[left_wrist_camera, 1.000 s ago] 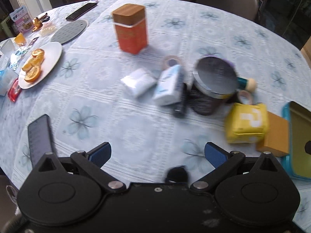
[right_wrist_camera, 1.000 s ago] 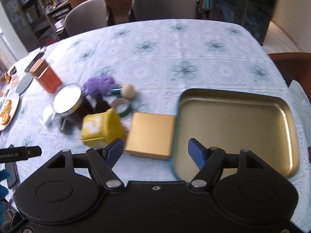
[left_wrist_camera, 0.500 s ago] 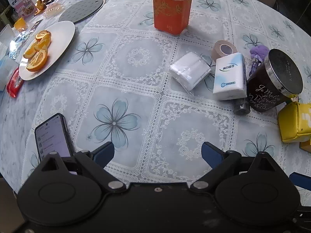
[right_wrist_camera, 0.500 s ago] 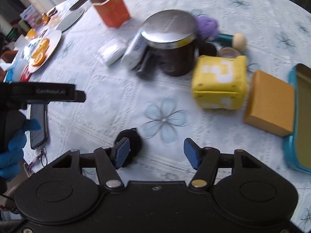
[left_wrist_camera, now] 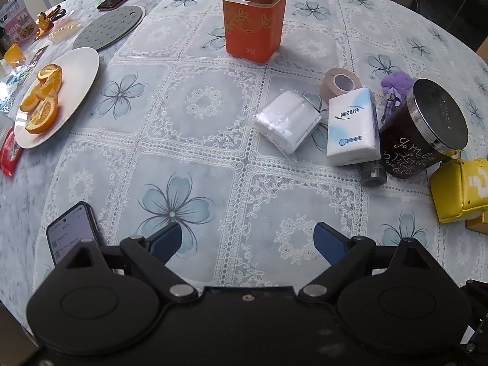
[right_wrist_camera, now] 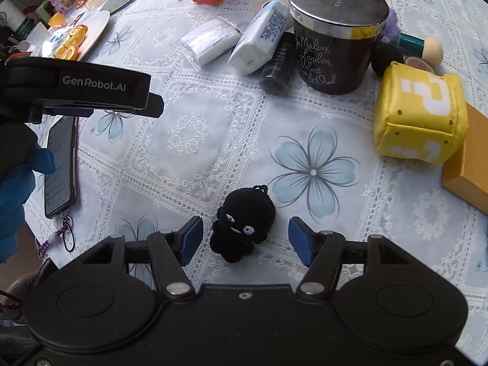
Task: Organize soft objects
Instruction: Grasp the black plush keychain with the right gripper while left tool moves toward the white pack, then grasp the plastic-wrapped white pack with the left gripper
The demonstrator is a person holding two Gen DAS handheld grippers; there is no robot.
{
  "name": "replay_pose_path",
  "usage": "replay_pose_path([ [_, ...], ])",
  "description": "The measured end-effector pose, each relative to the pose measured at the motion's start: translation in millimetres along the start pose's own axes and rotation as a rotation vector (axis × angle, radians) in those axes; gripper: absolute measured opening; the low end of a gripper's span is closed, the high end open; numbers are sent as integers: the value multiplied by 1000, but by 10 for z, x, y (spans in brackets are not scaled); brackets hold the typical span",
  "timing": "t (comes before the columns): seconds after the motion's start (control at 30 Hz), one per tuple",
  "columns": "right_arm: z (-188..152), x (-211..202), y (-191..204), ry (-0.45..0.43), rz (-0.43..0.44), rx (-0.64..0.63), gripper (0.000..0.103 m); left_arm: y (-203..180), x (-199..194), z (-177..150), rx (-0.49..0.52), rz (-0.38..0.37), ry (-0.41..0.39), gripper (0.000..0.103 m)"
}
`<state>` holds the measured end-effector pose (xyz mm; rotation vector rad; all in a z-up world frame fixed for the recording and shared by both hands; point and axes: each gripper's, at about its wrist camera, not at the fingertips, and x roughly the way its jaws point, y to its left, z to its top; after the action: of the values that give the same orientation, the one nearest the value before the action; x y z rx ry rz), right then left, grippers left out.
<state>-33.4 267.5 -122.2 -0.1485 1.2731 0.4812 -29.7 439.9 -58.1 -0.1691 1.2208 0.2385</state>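
A small black plush toy (right_wrist_camera: 242, 224) with white eyes lies on the tablecloth between the fingers of my open right gripper (right_wrist_camera: 245, 238), not touched. A yellow question-mark plush cube (right_wrist_camera: 419, 113) sits to the right; it also shows in the left wrist view (left_wrist_camera: 462, 189). A purple fluffy thing (left_wrist_camera: 396, 82) lies behind the dark candle jar (left_wrist_camera: 424, 128). A white tissue pack (left_wrist_camera: 353, 126) and a clear-wrapped white pack (left_wrist_camera: 288, 120) lie mid-table. My left gripper (left_wrist_camera: 247, 241) is open and empty over bare cloth.
An orange tin (left_wrist_camera: 253, 15) stands at the back. A plate of orange slices (left_wrist_camera: 55, 94), a grey trivet (left_wrist_camera: 108, 27) and a phone (left_wrist_camera: 71, 231) are at the left. A tape roll (left_wrist_camera: 340, 84), a black tube (right_wrist_camera: 279, 67), a gold box (right_wrist_camera: 469, 164) and a makeup brush (right_wrist_camera: 424, 47) are nearby.
My right gripper has moved down and forward so the black plush now lies between its fingers. My left gripper has shifted slightly nearer the table. Both stay open.
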Motion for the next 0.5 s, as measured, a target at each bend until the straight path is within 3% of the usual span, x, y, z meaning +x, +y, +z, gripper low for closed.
replay_pose_path([
  [0.1, 11, 85, 40, 3, -26, -12, 59, -36, 15, 7, 20, -5, -2, 93],
  [0.2, 5, 130, 65, 0, -55, -25, 44, -65, 30, 42, 37, -13, -5, 93],
  [0.5, -26, -90, -27, -69, -65, 18, 43, -131, 145, 294, 86, -11, -28, 93],
])
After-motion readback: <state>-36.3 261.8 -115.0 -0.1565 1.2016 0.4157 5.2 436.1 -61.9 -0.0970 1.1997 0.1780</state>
